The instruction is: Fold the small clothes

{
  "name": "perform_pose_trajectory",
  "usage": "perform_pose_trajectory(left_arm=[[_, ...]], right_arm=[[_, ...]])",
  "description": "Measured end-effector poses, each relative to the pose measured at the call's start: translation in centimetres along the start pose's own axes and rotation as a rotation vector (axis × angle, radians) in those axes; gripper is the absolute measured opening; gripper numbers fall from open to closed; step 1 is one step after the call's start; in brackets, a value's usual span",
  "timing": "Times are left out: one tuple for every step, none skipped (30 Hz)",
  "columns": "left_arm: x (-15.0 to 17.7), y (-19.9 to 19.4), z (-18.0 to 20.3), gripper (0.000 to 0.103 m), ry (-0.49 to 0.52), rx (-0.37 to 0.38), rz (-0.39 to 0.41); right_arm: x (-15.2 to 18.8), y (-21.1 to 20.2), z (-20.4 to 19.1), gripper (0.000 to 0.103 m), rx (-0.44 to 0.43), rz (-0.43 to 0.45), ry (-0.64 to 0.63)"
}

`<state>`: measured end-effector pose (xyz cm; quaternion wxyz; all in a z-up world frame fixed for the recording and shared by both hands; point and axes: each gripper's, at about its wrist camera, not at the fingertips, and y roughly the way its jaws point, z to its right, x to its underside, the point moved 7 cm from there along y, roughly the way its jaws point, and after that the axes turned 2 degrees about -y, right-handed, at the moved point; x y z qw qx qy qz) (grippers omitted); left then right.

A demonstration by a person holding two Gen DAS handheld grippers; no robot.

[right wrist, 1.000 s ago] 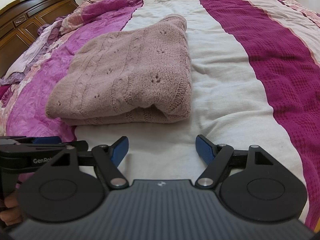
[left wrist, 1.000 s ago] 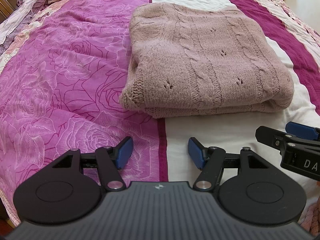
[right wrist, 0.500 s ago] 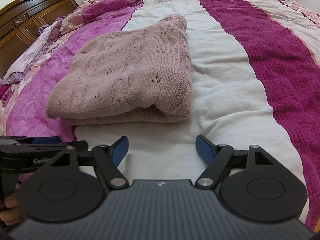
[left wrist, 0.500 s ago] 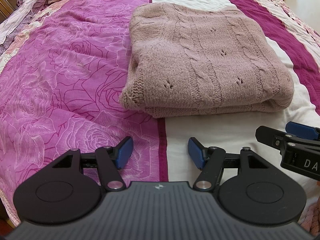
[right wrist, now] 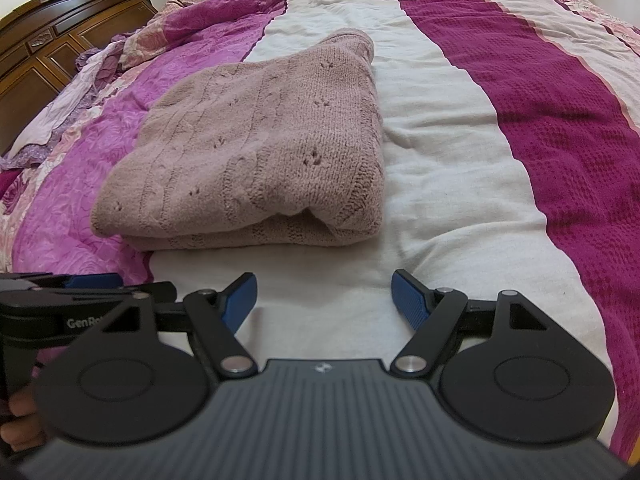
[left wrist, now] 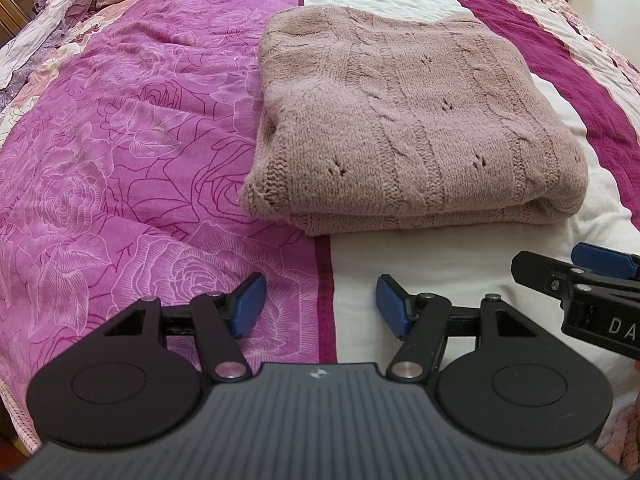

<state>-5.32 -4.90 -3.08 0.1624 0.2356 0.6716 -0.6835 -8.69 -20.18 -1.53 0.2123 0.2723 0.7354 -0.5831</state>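
A dusty-pink knitted sweater (left wrist: 412,120) lies folded into a thick rectangle on the bed, its layered edge toward me; it also shows in the right wrist view (right wrist: 256,152). My left gripper (left wrist: 318,307) is open and empty, hovering short of the sweater's near edge. My right gripper (right wrist: 324,300) is open and empty, also short of that edge, toward its right corner. The right gripper's fingers (left wrist: 600,260) show at the right edge of the left wrist view; the left gripper's fingers (right wrist: 92,280) show at the left edge of the right wrist view.
The bed cover has a magenta rose-print panel (left wrist: 120,140), a cream stripe (right wrist: 440,140) and a dark crimson stripe (right wrist: 540,100). A dark wooden headboard (right wrist: 60,52) stands at the far left. Rumpled bedding (right wrist: 200,16) lies at the far end.
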Motion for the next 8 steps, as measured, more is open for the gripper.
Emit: perform_pose_trajectory(left_arm=[[0.0,0.0,0.0,0.069,0.0,0.0,0.001],[-0.01,0.0,-0.01,0.069,-0.001,0.001,0.001],[-0.02,0.01,-0.02,0.069,-0.002,0.001,0.001],[-0.04,0.0,0.0,0.069,-0.002,0.001,0.001],[-0.04,-0.01,0.03,0.069,-0.001,0.0,0.0],[0.01,0.01,-0.01,0.069,0.0,0.0,0.0],[0.03,0.02,0.0,0.069,0.001,0.0,0.0],[0.03,0.02,0.0,0.069,0.002,0.0,0.0]], right_arm=[[-0.01,0.05,0.02,0.076,0.0,0.0,-0.001],[0.01,0.09,0.03,0.076,0.001,-0.001,-0.002],[0.02,0.09,0.06,0.076,0.002,-0.002,-0.003],[0.03,0.09,0.1,0.076,0.002,-0.002,-0.003],[0.02,0.13,0.08,0.076,0.003,-0.002,-0.004],[0.03,0.13,0.09,0.076,0.003,-0.002,-0.003],[0.03,0.12,0.11,0.076,0.003,-0.001,-0.003],[0.02,0.1,0.12,0.076,0.002,-0.001,-0.003]])
